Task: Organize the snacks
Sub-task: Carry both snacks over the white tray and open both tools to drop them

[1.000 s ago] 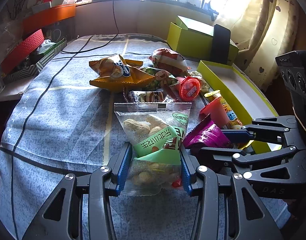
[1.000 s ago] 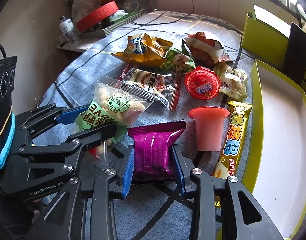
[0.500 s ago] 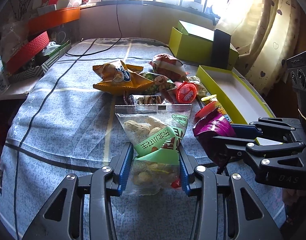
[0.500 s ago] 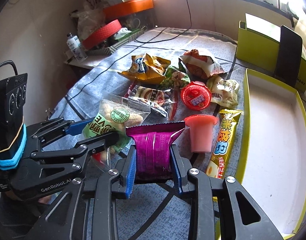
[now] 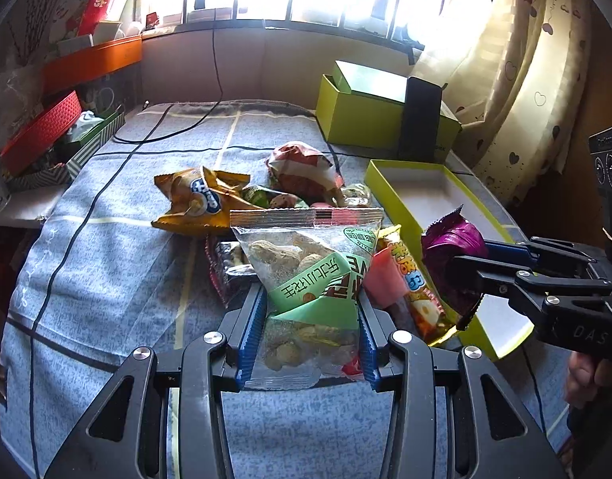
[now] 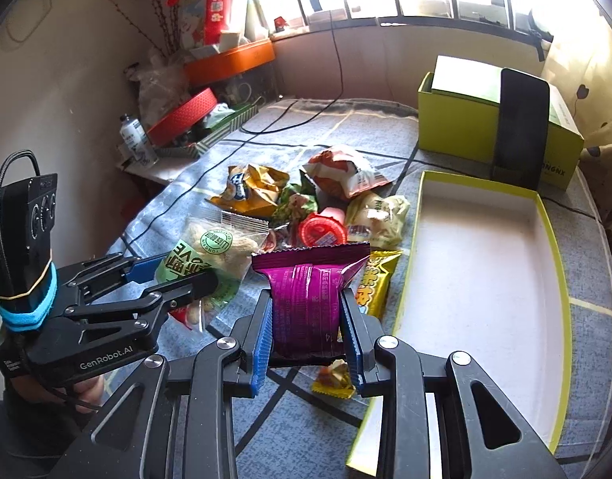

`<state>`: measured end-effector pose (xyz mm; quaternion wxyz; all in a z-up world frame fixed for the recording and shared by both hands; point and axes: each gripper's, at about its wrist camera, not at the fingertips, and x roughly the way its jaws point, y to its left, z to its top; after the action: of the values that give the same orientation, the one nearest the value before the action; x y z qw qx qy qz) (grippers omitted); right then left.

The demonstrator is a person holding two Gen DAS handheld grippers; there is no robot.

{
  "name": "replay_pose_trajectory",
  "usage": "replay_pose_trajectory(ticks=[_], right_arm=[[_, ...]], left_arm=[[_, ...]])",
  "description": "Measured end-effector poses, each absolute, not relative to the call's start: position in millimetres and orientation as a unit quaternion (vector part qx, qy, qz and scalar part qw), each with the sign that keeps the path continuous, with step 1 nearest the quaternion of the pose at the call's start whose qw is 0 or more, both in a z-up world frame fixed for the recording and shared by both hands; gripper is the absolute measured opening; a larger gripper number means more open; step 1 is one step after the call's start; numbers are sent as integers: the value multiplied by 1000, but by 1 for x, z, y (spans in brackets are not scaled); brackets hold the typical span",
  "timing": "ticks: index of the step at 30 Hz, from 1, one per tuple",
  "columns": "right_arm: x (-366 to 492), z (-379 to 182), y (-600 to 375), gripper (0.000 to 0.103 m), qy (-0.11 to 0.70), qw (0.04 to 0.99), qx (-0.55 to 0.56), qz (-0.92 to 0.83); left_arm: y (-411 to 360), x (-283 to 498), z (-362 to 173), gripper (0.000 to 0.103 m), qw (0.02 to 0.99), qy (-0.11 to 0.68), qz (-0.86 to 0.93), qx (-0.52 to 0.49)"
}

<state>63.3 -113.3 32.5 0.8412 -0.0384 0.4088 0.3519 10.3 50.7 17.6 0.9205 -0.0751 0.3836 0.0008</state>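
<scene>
My left gripper point(image 5: 311, 311) is shut on a clear and green peanut bag point(image 5: 309, 263) and holds it above the blue cloth; it also shows in the right wrist view point(image 6: 210, 251). My right gripper point(image 6: 307, 315) is shut on a purple snack packet point(image 6: 307, 295), lifted above the cloth just left of the open yellow-green tray point(image 6: 545, 239). In the left wrist view the purple packet point(image 5: 451, 239) hangs over the tray's near end point(image 5: 389, 195). The tray holds nothing.
A pile of snacks stays on the cloth: an orange chip bag point(image 6: 250, 189), a red and white bag point(image 6: 341, 171), a red jelly cup point(image 6: 321, 233), a yellow bar point(image 6: 375, 279). A yellow-green box point(image 6: 497, 123) with a black phone stands behind the tray.
Both grippers have risen off the cloth with their packets. The right gripper has carried the purple packet up and toward the tray.
</scene>
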Motion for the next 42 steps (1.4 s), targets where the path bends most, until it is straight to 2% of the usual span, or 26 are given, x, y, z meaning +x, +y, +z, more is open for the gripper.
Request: replay_pose_trajectory(ticks=[23,42], right_arm=[[157,24,-181,29,423,868,-23,260],[223,6,-185,30,437,873,-61,209]], left_arm=[[-18,119,27,43,912,399,-81,-56],[-45,200,12,43,895,428,-102,-70]])
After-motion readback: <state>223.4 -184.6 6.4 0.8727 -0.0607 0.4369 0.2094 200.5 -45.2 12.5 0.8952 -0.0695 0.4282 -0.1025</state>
